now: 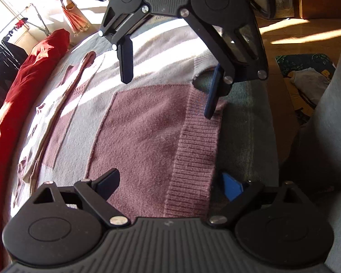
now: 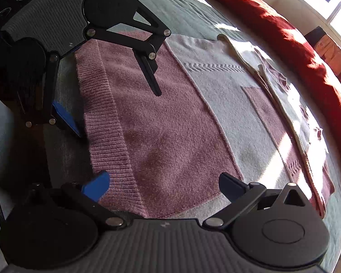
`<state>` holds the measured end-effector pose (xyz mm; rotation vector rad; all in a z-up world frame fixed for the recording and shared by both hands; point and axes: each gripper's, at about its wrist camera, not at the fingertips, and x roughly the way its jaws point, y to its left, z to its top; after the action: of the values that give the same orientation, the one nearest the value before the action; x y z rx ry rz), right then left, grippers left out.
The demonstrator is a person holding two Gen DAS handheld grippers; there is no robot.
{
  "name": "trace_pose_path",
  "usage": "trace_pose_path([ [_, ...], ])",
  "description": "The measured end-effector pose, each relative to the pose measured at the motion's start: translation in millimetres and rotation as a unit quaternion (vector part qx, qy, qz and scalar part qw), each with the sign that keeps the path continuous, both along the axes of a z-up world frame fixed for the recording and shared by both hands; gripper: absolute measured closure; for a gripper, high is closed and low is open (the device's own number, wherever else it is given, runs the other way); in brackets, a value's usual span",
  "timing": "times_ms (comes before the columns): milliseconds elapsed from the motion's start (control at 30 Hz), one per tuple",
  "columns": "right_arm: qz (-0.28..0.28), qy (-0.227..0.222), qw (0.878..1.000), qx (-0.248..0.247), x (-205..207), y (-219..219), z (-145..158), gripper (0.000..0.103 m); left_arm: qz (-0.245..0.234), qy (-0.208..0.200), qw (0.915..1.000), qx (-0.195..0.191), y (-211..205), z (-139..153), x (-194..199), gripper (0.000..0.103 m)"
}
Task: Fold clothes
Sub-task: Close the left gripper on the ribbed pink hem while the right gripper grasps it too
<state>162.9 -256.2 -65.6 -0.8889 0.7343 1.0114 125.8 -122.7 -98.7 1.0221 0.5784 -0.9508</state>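
A knitted sweater in mauve-pink and white blocks (image 1: 145, 132) lies flat on a grey-green cover, its ribbed hem (image 1: 193, 159) towards the near edge. It also shows in the right wrist view (image 2: 166, 136), hem (image 2: 106, 122) at the left. My left gripper (image 1: 170, 186) is open, its fingers straddling the hem at one corner. My right gripper (image 2: 163, 184) is open, straddling the hem at the other corner. Each gripper shows in the other's view: the right one (image 1: 168, 95) at the top, the left one (image 2: 118, 113) at the upper left. Neither holds anything.
A red blanket (image 1: 22, 95) runs along the far side of the sweater, also in the right wrist view (image 2: 284, 36). The grey-green cover (image 1: 245, 132) ends next to the hem. A wooden floor (image 1: 307, 31), a patterned mat (image 1: 307, 72) and a clothes rack (image 1: 9, 43) lie beyond.
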Motion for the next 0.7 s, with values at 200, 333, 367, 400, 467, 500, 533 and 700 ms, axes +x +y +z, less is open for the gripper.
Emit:
trace_pose_path([
  [200, 0.039, -0.037, 0.998, 0.027, -20, -2, 11, 0.0, 0.017, -0.038, 0.9991, -0.004, 2, 10, 5, 0.009],
  [333, 0.059, -0.045, 0.997, 0.022, -28, 6, 4, 0.0, 0.049, -0.034, 0.998, -0.02, 7, 22, 19, 0.009],
  [367, 0.062, -0.05, 0.997, 0.019, -30, 10, 0, 0.0, 0.054, -0.034, 0.9977, -0.023, 7, 24, 21, 0.009],
  [400, 0.063, -0.055, 0.996, 0.015, -31, 12, -3, 0.0, 0.058, -0.034, 0.9975, -0.024, 7, 26, 23, 0.009],
  [467, 0.061, -0.078, 0.995, 0.003, -33, 19, -11, 0.0, 0.058, -0.036, 0.9974, -0.026, 9, 29, 24, 0.009],
  [500, 0.058, -0.09, 0.994, -0.004, -33, 22, -14, 0.0, 0.057, -0.034, 0.9974, -0.027, 9, 30, 24, 0.009],
  [533, 0.055, -0.103, 0.993, -0.011, -33, 24, -17, 0.0, 0.058, -0.031, 0.9975, -0.028, 9, 31, 24, 0.009],
  [700, 0.034, -0.18, 0.983, -0.027, -31, 25, -16, 0.0, 0.05, -0.006, 0.9982, -0.032, 7, 27, 18, 0.009],
])
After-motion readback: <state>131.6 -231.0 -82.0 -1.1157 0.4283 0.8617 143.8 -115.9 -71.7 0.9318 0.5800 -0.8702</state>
